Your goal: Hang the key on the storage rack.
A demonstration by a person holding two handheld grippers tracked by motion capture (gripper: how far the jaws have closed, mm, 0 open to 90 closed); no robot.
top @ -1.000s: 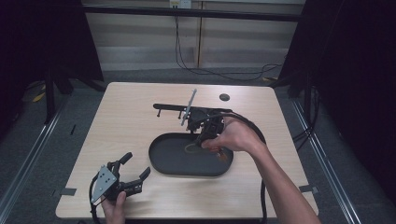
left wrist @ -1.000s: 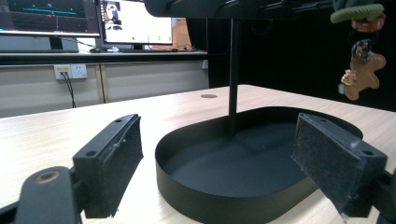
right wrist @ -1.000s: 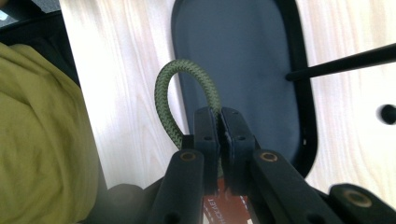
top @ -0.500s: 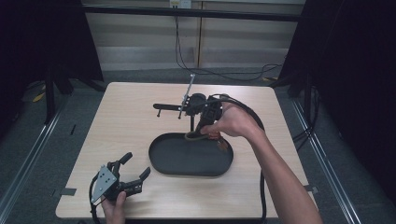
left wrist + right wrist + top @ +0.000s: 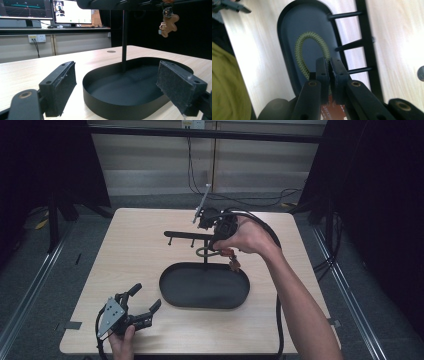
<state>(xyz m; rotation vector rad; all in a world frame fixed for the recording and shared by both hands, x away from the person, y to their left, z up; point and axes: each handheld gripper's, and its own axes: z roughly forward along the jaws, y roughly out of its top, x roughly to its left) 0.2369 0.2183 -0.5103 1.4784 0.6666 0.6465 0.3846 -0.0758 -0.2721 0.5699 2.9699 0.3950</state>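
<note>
We judge the job to be hanging the keychain on the rack (image 5: 192, 234). The right gripper (image 5: 329, 75) pinches the loop (image 5: 303, 50) of the keychain between jaws clamped tight, holding it over the tray (image 5: 172, 295), beside the rack's pegs (image 5: 352, 45); the loop is not yet on a peg. The right arm reaches forward, wrist bent downward. The left gripper (image 5: 131, 310) rests near the table's (image 5: 125, 250) front edge, jaws wide and empty.
</note>
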